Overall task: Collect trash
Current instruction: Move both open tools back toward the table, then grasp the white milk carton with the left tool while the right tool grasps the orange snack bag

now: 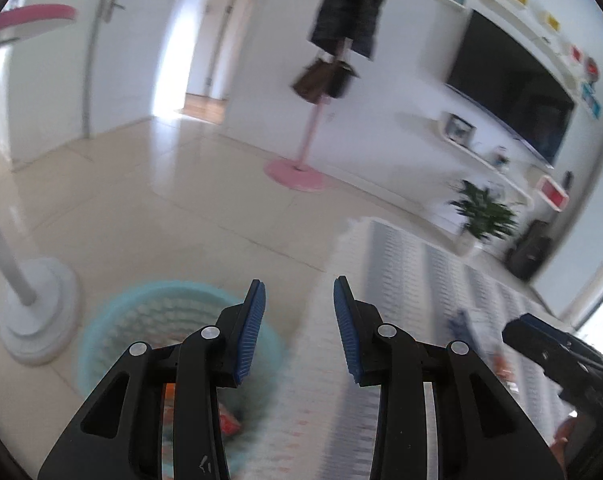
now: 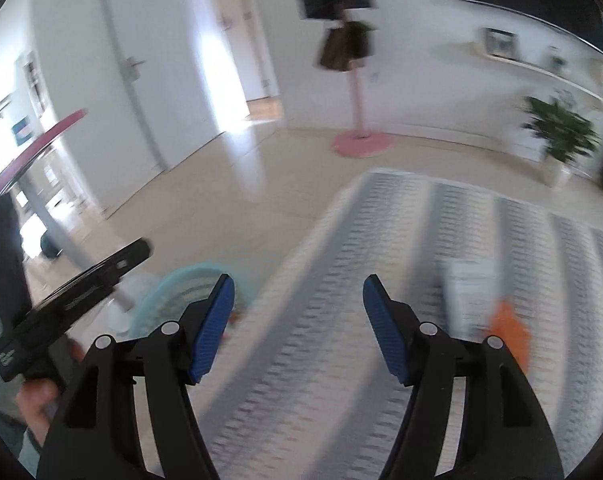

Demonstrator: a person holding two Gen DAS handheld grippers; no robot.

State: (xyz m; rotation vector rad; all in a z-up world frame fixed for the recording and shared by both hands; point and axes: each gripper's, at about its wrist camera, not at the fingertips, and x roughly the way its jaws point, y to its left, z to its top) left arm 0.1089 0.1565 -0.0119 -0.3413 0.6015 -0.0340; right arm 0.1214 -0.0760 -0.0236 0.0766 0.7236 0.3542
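A light blue mesh trash basket (image 1: 149,320) stands on the floor at the rug's edge, with red and orange wrappers (image 1: 229,424) inside. My left gripper (image 1: 299,292) is open and empty, just above the basket's right side. My right gripper (image 2: 297,284) is open and empty over the striped rug (image 2: 381,280). A white packet (image 2: 467,296) and an orange piece of trash (image 2: 509,332) lie blurred on the rug to its right. The basket also shows in the right wrist view (image 2: 181,292), the left gripper (image 2: 81,280) beside it. The right gripper's body (image 1: 557,352) shows in the left wrist view.
A white floor lamp base (image 1: 37,312) stands left of the basket. A pink coat stand (image 1: 297,172) with dark coats is across the tiled floor. A TV (image 1: 509,84), wall shelves and a potted plant (image 1: 481,212) line the far wall.
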